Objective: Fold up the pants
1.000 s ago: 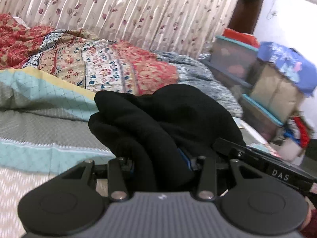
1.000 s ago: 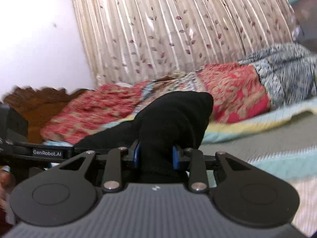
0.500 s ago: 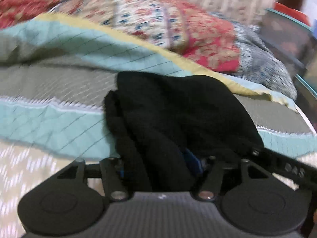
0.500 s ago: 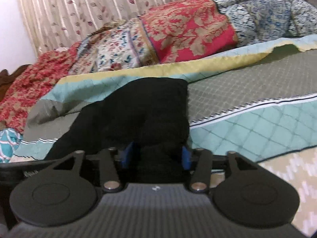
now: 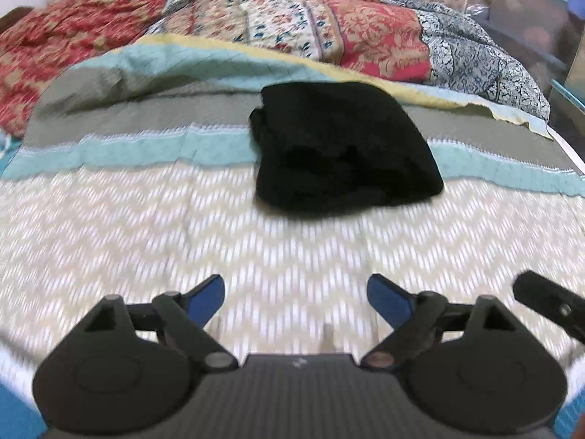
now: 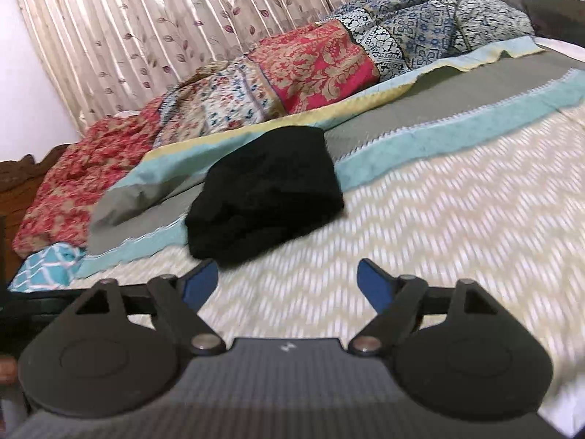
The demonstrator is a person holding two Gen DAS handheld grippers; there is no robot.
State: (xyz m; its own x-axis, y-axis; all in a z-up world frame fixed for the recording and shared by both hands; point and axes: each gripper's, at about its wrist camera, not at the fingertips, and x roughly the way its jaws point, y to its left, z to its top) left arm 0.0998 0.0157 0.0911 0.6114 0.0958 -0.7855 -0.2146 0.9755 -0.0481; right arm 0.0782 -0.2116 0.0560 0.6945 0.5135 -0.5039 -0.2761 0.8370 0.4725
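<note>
The black pants (image 5: 340,146) lie folded in a compact bundle on the bedspread (image 5: 256,241), across its teal and grey stripes. They also show in the right wrist view (image 6: 267,190). My left gripper (image 5: 295,292) is open and empty, pulled back from the bundle over the cream zigzag part. My right gripper (image 6: 287,280) is open and empty, just short of the bundle's near edge. Part of the right gripper (image 5: 548,303) shows at the right of the left wrist view.
A rumpled red, floral and blue patterned quilt (image 5: 329,25) lies along the far side of the bed, before a leaf-print curtain (image 6: 164,22). Storage boxes (image 5: 530,11) stand at the far right. A wooden headboard (image 6: 22,175) is at the left.
Both grippers lowered the black bundle onto the bed, opened, let go of it and drew back toward me.
</note>
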